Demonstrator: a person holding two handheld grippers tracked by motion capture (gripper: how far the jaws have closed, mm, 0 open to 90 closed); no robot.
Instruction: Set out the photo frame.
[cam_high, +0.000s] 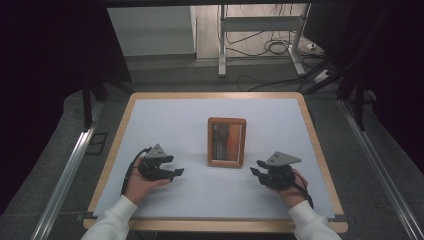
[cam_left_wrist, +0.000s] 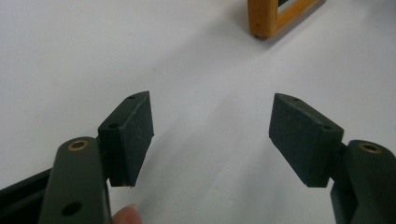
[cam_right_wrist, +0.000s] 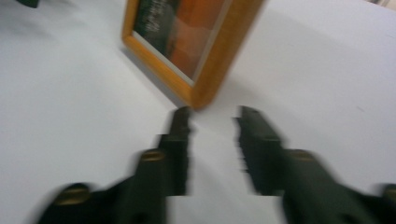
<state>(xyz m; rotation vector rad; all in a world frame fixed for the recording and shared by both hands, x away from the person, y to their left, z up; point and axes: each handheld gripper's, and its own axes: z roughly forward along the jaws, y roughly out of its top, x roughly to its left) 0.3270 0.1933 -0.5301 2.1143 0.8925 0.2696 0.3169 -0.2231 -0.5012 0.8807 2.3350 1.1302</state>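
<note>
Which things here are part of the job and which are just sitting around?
In the job:
- picture frame, flat on the white mat
- right gripper, jaws apart, empty, by the frame's near corner
- left gripper, jaws wide, empty

Lying about:
- white mat
- wooden table
- cables on the floor beyond
- metal stand
</note>
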